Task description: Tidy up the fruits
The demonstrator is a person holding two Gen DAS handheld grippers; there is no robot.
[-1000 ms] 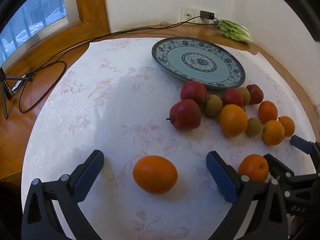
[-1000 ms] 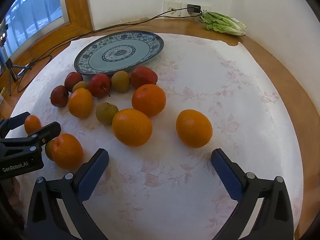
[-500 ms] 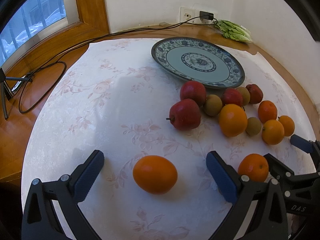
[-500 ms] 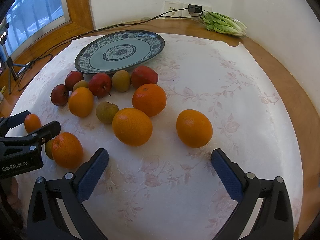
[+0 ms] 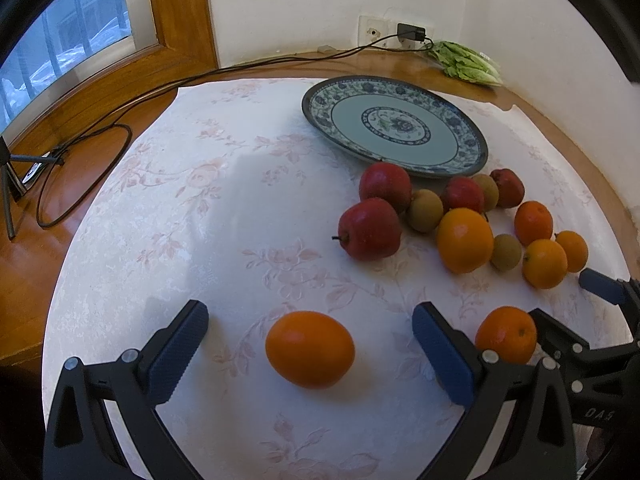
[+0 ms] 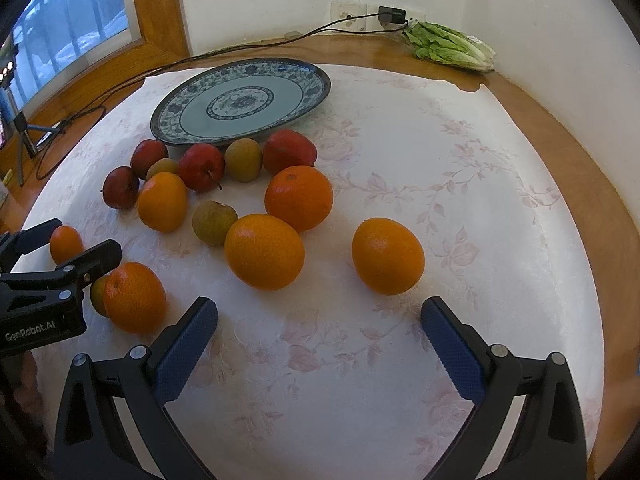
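Note:
A blue-patterned plate [image 5: 320,112] [image 6: 168,120] stands bare at the back of the white floral cloth. In front of it lie several loose oranges, red apples [image 5: 370,230] [image 6: 202,166] and greenish-brown fruits [image 6: 214,222]. My left gripper [image 5: 310,314] [image 6: 74,240] is open, low over the cloth, with an orange [image 5: 310,350] [image 6: 64,242] lying between its fingers, untouched. My right gripper [image 6: 318,308] [image 5: 568,300] is open too. Two large oranges [image 6: 264,252] [image 6: 388,256] lie just ahead of it. Another orange [image 5: 506,340] [image 6: 134,296] sits between the two grippers.
A bunch of lettuce [image 5: 468,64] [image 6: 448,46] lies at the back right by a wall socket. A black cable [image 5: 120,120] runs along the wooden table rim to the left, where a small tripod [image 5: 8,184] stands. Bare cloth spreads on the left [image 5: 180,200] and the right [image 6: 460,160].

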